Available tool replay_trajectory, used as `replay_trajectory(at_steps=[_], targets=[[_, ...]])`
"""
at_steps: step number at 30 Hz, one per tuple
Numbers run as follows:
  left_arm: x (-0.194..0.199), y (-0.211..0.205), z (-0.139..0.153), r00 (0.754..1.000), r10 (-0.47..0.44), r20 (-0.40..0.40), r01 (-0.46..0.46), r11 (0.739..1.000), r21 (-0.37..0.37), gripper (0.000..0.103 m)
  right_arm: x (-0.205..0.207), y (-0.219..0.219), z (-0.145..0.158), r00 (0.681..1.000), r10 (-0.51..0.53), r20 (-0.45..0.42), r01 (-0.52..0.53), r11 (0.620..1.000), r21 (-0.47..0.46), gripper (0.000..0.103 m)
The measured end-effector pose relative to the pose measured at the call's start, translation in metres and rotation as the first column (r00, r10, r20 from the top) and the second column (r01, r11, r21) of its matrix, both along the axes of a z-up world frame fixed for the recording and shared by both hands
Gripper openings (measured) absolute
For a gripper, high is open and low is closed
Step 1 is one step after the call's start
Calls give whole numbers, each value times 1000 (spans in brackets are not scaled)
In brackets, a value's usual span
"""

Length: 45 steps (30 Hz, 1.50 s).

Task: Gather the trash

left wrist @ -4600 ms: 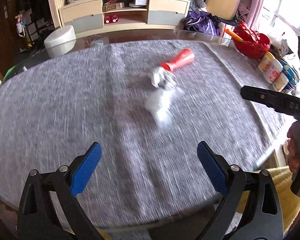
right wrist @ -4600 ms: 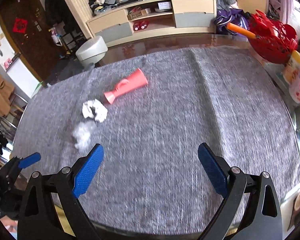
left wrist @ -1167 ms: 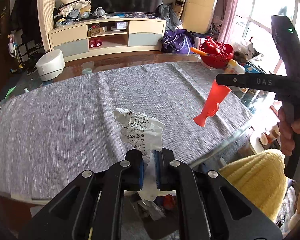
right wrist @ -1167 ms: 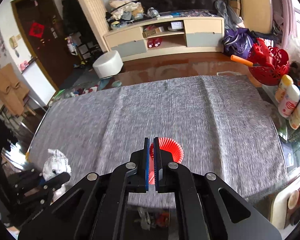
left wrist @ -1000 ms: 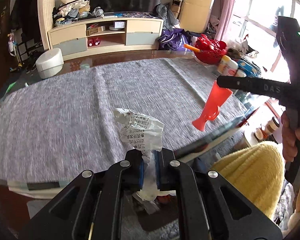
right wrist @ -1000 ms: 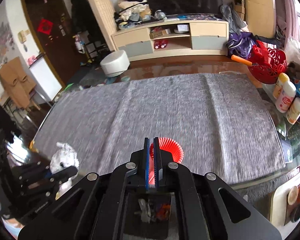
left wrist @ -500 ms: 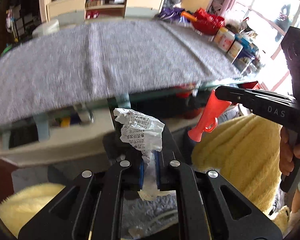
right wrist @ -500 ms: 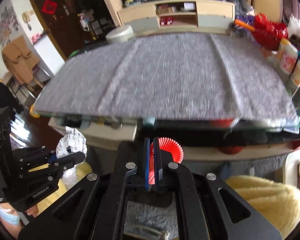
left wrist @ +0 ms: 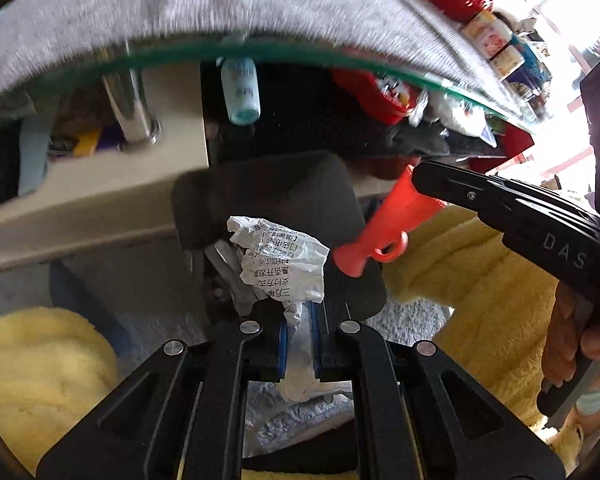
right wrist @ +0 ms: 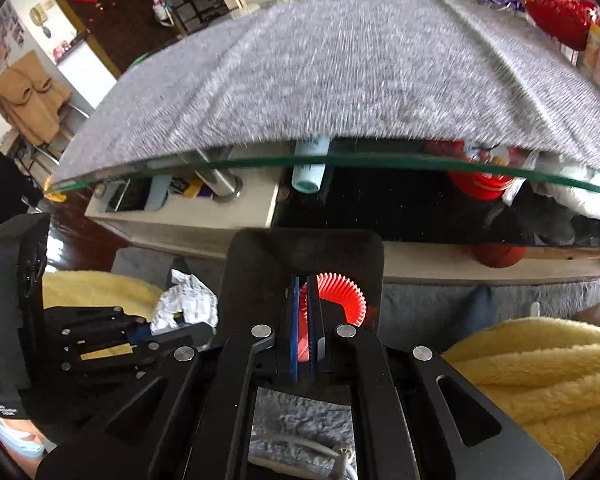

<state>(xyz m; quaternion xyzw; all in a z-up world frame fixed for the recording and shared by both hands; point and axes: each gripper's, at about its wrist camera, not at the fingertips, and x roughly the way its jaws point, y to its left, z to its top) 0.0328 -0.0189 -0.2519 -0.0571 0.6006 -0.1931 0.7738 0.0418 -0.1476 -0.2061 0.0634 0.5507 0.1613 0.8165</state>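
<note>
1. The left gripper [left wrist: 300, 336] is clamping its fingers on a crumpled white printed paper wad [left wrist: 280, 260], hanging over the open black bin [left wrist: 260, 196] below the worktop's near edge.
2. The right gripper [right wrist: 305, 320] is pinching a red ribbed plastic horn [right wrist: 344, 300]; the two loads are nearly touching, so they could be colliding, spilling trash onto the yellow fleece [left wrist: 480, 280].
3. The glass-edged, grey-clothed worktop [right wrist: 340, 80] is overhanging, limiting room beyond.

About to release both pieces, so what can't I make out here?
- Bin inside: left wrist view, paper and left claw cover it; right wrist view, right claw covers it.
- Red horn: right wrist view, only its ribbed mouth shows.
- Tabletop: motion-blurred in both.
</note>
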Motion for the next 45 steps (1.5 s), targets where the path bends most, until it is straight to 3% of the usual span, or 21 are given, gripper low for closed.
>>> replay_trajectory(at_steps=[9, 11, 13, 15, 16, 18, 19, 22, 26, 31, 40, 45], targets=[[16, -4, -11, 1000, 1, -31, -1, 1000, 6, 11, 18, 3, -14, 999, 4, -42, -5, 1000, -10, 5], [20, -5, -13, 999, 2, -35, -1, 1000, 20, 17, 22, 4, -17, 999, 1, -54, -2, 1000, -5, 7], [22, -4, -13, 999, 0, -34, 1, 999, 32, 38, 26, 5, -20, 998, -3, -69, 2, 1000, -3, 9], [23, -4, -14, 999, -2, -35, 3, 999, 40, 41, 30, 4, -23, 997, -14, -81, 13, 1000, -7, 12], [24, -3, -14, 999, -1, -35, 2, 999, 42, 45, 31, 3, -24, 996, -19, -84, 19, 1000, -7, 18], [25, 0, -14, 999, 8, -33, -6, 999, 50, 50, 33, -2, -24, 996, -47, -80, 47, 999, 5, 72], [25, 1, -14, 999, 12, -30, -10, 998, 57, 52, 32, -6, -23, 996, -66, -67, 66, 998, 1, 74], [24, 8, -8, 1000, 26, -7, -25, 996, 84, 63, 34, -12, -20, 995, -81, -52, 80, 996, -27, 74], [22, 15, 2, 999, 39, 24, -41, 993, 109, 76, 34, -21, -16, 993, -117, -24, 115, 991, -61, 88], [20, 18, 19, 997, 42, 65, -50, 991, 122, 91, 34, -25, -7, 992, -124, 0, 124, 989, -76, 96], [10, 23, 61, 982, 66, 177, -88, 989, 122, 95, 21, -37, 30, 986, -145, 82, 149, 987, -55, 99], [0, 32, 109, 945, 113, 308, -148, 985, 92, 95, 8, -44, 75, 957, -178, 229, 199, 977, -73, 99]])
